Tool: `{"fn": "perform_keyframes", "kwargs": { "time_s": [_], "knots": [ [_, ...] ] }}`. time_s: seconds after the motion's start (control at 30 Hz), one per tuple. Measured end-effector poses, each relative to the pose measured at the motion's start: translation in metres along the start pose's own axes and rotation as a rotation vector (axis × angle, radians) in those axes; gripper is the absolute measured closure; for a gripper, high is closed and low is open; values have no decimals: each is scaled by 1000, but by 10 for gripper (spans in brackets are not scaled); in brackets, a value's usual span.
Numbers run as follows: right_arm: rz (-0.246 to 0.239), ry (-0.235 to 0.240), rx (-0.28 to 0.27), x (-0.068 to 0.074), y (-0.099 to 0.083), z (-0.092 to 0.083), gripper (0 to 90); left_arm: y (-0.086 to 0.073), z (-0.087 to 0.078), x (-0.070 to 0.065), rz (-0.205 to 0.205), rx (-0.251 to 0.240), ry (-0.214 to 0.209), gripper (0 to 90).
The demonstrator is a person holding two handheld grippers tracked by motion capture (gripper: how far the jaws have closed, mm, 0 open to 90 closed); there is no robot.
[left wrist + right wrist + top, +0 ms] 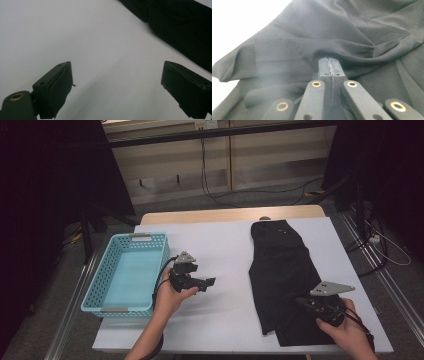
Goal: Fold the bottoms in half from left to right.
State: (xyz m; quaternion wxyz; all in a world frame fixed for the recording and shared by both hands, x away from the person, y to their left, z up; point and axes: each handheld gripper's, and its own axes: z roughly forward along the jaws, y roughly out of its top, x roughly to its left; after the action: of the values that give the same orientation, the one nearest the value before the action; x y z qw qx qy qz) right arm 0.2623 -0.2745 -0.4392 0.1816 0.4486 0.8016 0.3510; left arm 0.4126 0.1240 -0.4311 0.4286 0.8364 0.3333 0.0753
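High view: the black garment (pixel 285 280) lies lengthwise on the desk's (pixel 220 245) right half. The right gripper (pixel 306 302) pinches its near edge; the left gripper (pixel 209 282) gapes wide, well apart.

The high view looks forward and down over the whole tabletop (pixel 225 245) from the person's side, while each gripper view sits close above it, both sharing the black garment (pixel 282 270) with the high view.
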Motion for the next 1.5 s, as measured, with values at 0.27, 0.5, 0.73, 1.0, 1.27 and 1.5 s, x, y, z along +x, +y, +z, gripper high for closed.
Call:
{"fn": "perform_keyframes", "kwargs": {
  "time_s": [0.27, 0.5, 0.73, 1.0, 1.27, 1.5],
  "knots": [
    [53, -46, -21, -15, -15, -22, 893, 0, 0, 0, 2, 3, -1, 103],
    [43, -46, -19, -7, -25, -27, 787, 1, 2, -1, 6, 9, 1, 103],
    [-26, 58, -5, 15, -19, -20, 771, 2, 3, -2, 14, 10, 1, 103],
    [-103, 52, 52, 31, -15, 2, 900, 2, 3, -1, 22, 23, -1, 104],
    [-75, 57, 26, 19, -18, -23, 900, 1, 5, -3, 25, 28, -7, 105],
    [-36, 22, 4, 6, -33, -50, 900, 2, 2, -2, 18, 10, -1, 107]
  ]
}}
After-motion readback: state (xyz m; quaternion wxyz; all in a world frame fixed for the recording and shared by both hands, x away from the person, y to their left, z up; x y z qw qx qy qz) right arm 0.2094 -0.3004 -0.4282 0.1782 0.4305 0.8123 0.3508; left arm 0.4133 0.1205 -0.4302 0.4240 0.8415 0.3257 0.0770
